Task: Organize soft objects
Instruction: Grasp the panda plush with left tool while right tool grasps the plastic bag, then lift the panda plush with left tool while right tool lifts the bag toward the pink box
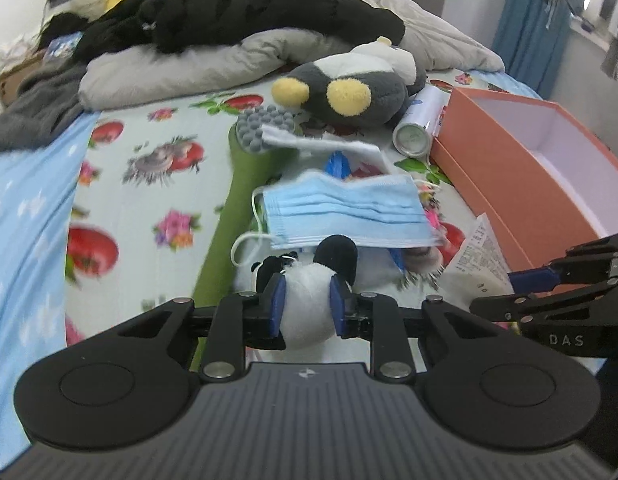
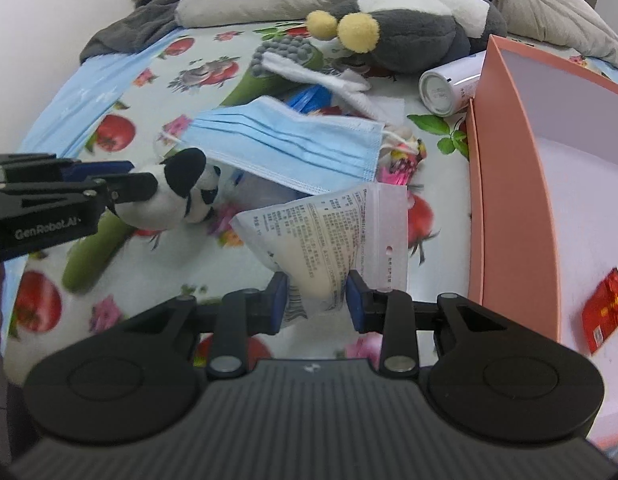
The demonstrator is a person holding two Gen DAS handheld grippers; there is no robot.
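My left gripper point(image 1: 307, 306) is shut on a small panda plush point(image 1: 309, 304), also seen in the right wrist view point(image 2: 171, 196). My right gripper point(image 2: 317, 300) is shut on a clear printed packet point(image 2: 329, 240), held just left of the orange box point(image 2: 513, 184). A blue face mask point(image 1: 345, 210) lies beyond the panda; it also shows in the right wrist view point(image 2: 289, 144). A grey plush with yellow feet point(image 1: 349, 88) lies farther back, also in the right wrist view point(image 2: 405, 28). The right gripper shows at the right of the left wrist view point(image 1: 521, 276).
A green massage tool point(image 1: 245, 176) with a grey head lies on the fruit-print sheet. A white can point(image 1: 419, 124) lies by the open orange box point(image 1: 509, 184), which holds a red packet point(image 2: 605, 308). A grey pillow point(image 1: 181, 68), black jacket and blankets sit behind.
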